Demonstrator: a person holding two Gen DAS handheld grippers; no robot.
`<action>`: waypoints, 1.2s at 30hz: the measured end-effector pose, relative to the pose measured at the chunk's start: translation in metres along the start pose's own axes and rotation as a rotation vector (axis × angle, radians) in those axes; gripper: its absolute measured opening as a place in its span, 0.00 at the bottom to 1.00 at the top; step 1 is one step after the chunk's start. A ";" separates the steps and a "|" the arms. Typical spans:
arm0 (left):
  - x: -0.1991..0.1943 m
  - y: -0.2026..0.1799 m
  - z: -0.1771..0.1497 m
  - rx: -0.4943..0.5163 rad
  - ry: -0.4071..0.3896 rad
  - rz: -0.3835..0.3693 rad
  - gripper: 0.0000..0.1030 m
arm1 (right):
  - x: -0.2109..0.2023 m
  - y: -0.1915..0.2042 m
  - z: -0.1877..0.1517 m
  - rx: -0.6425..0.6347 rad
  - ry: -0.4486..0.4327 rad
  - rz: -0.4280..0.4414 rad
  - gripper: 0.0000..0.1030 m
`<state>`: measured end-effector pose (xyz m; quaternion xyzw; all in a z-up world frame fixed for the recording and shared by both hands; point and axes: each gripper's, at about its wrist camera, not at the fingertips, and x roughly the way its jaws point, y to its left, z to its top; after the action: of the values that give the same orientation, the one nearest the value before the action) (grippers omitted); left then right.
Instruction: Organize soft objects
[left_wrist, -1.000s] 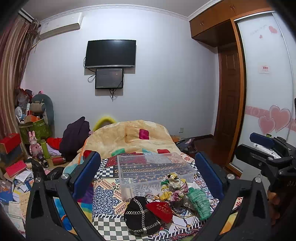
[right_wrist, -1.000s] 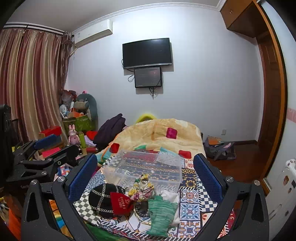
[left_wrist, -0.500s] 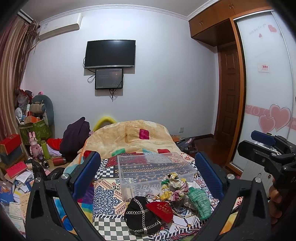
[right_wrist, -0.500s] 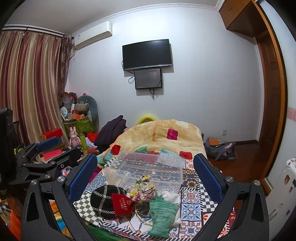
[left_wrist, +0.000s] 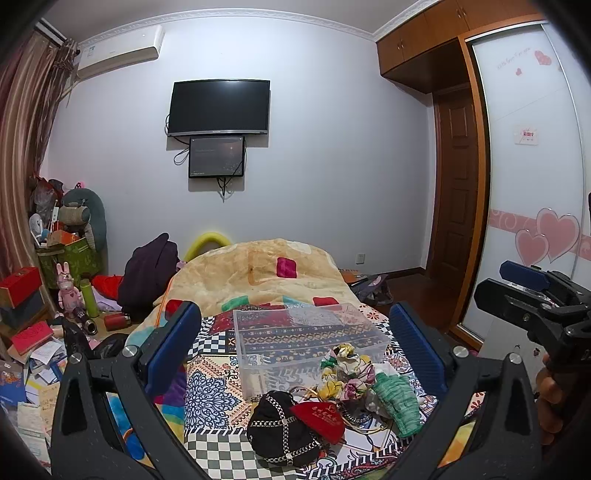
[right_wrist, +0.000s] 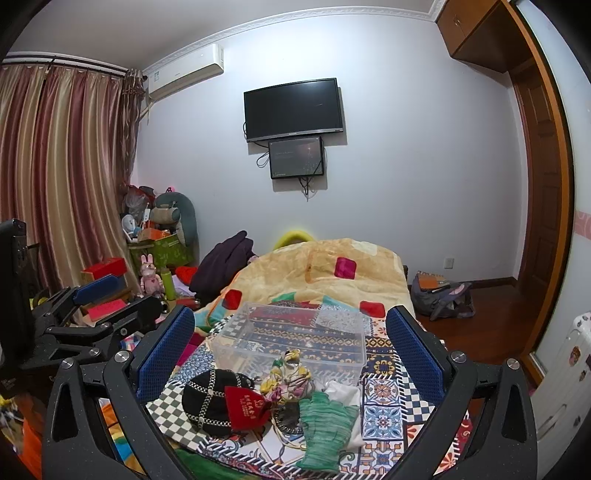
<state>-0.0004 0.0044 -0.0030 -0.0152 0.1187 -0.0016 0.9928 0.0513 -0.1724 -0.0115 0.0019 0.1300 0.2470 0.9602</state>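
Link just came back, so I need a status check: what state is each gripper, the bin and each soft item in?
Left gripper: open, empty.
Right gripper: open, empty.
Clear bin: lidless, empty.
Black cap: outside bin.
Red pouch: resting against cap.
Green glove: flat on bedspread.
Floral scarf: bunched before bin.

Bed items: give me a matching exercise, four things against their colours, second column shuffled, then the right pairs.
Column one:
1. glove
2. drawstring pouch
3. chain-trimmed cap
4. storage box

Column two:
A. clear
B. black
C. green
D. red

Pairs: 1-C, 2-D, 3-B, 4-A.

All four lie on the patterned bedspread, with the box behind the other three. The left gripper and the right gripper are both open and hold nothing.
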 end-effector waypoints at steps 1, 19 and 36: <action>0.000 0.000 0.000 0.000 0.000 0.000 1.00 | 0.000 0.000 0.000 0.000 0.000 0.001 1.00; 0.000 -0.001 0.002 0.003 0.000 -0.003 1.00 | 0.000 0.000 0.000 0.000 -0.001 0.002 1.00; 0.008 -0.003 0.001 -0.001 0.044 -0.037 1.00 | 0.008 -0.004 -0.006 0.009 0.023 -0.020 1.00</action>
<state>0.0080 0.0012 -0.0039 -0.0180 0.1401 -0.0203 0.9898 0.0582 -0.1722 -0.0199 0.0021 0.1419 0.2366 0.9612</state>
